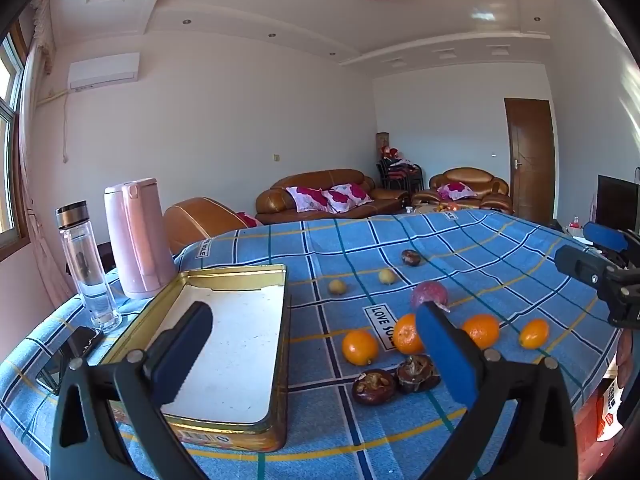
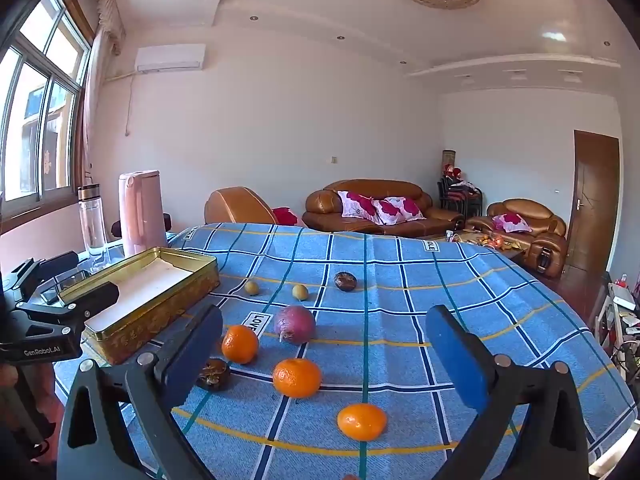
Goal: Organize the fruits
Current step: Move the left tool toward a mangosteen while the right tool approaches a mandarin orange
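So from the left wrist view, the left gripper has its jaws spread as wide as they go with nothing between them, hovering over the desk with the blue plaid tablecloth. Under its left finger sits the open gold rectangular metal tin, white inside and empty. The fruit's all loose on the cloth to the right of the tin: four orange mandarins in a rough row, two dark brown wrinkled fruits just in front of them, a purple round onion-looking thing behind, then two small yellowish fruits and one more dark brown one farther back. A tall pink plastic kettle and a clear glass bottle with a dark cap stand beside the tin's far left. The right gripper pokes in at the right edge. Over to the right wrist view: the right gripper is also wide open and holding nothing, with three mandarins visible between its fingers, the purple onion thing just behind them, and the gold tin off to the left.
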The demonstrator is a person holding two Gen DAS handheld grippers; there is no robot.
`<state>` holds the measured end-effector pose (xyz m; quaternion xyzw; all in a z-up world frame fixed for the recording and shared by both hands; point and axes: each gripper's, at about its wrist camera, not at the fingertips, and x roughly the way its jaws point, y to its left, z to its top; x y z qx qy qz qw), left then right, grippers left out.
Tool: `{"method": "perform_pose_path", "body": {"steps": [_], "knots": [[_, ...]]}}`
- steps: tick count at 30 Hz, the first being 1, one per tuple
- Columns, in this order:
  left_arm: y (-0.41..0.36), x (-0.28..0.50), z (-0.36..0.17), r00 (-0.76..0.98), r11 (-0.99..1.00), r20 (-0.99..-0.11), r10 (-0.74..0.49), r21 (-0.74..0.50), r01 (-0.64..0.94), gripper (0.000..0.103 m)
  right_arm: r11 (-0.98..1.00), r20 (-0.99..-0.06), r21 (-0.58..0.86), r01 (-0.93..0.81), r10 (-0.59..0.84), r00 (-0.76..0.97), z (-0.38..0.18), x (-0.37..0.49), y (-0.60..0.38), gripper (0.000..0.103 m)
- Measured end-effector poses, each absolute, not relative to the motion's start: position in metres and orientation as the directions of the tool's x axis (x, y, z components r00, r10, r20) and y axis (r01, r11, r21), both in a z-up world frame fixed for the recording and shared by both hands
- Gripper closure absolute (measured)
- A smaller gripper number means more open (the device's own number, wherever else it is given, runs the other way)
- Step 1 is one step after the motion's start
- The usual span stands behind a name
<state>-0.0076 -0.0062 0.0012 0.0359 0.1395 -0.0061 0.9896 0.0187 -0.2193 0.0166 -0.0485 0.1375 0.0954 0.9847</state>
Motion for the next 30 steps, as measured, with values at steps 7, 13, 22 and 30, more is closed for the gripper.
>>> {"method": "perform_pose_path", "body": {"steps": [7, 13, 22, 30], "knots": [[-0.0035, -0.0093, 0.0012, 0.962, 0.998, -0.272, 0.001, 0.066, 0.017, 0.000, 0.974, -0.281, -0.076, -0.215, 0.186, 0.942, 0.0176, 0.0149, -0.2122, 0.001], [-0.0046, -0.0101, 0.0002, 0.962, 0.998, -0.273, 0.002, 0.068, 0.017, 0.000, 0.972, -0.288, -0.067, -0.224, 0.196, 0.937, 0.0161, 0.0163, -0.2101, 0.001], [-0.0042, -0.0104, -0.0013, 0.961, 0.998, -0.275, 0.001, 0.067, 0.019, 0.000, 0.972, -0.293, -0.056, -0.229, 0.203, 0.934, 0.0135, 0.0166, -0.2123, 0.001], [-0.0041, -0.0099, -0.0033, 0.960, 0.998, -0.280, 0.000, 0.067, 0.019, 0.000, 0.971, -0.295, -0.058, -0.233, 0.207, 0.933, 0.0129, 0.0166, -0.2118, 0.001]]}}
